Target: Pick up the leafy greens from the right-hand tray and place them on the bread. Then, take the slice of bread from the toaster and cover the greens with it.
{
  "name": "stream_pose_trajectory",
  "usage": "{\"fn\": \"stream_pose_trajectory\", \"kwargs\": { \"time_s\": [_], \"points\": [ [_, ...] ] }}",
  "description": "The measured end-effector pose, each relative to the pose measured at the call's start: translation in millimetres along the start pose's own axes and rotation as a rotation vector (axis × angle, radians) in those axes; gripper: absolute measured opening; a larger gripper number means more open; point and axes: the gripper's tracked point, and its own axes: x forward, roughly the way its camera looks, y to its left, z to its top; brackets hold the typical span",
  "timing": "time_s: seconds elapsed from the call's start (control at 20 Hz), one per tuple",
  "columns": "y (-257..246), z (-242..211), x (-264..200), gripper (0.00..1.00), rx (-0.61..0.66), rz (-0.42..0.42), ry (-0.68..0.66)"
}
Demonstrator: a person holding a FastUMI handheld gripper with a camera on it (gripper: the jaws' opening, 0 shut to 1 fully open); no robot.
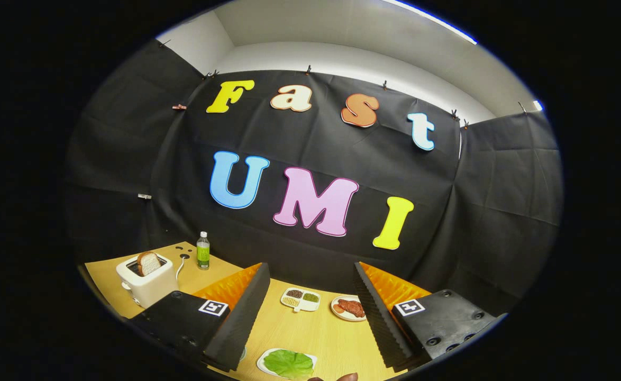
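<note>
1. Gripper (310, 317) fingers spread wide apart, gripping nothing, above the wooden table (316, 333).
2. Leafy greens (288, 363) lie on a white tray (262, 362), low between the fingers.
3. Bread slice (148, 262) stands upright in the white toaster (146, 283), beyond the left finger.
4. Green bottle (203, 251) stands just beside the toaster.
5. Sectioned dish (300, 299) and plate of meat (349, 308) sit ahead of the fingers.

Gripper (310, 312): fingers (241, 312) spread wide apart, gripping nothing. Held raised and level. A fingertip (348, 377) showed below it.
</note>
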Motion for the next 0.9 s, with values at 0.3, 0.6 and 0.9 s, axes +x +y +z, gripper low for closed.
{"fn": "stream_pose_trajectory", "kwargs": {
  "time_s": [0.3,0.6,0.9],
  "points": [
    [8.5,-14.5,6.4,0.98,0.001,0.049,0.038],
    [36.3,-118.5,7.2,0.97,0.012,0.259,0.322],
    [38.4,-245.3,-4.3,0.96,-0.033,0.365,0.628]
  ]
}}
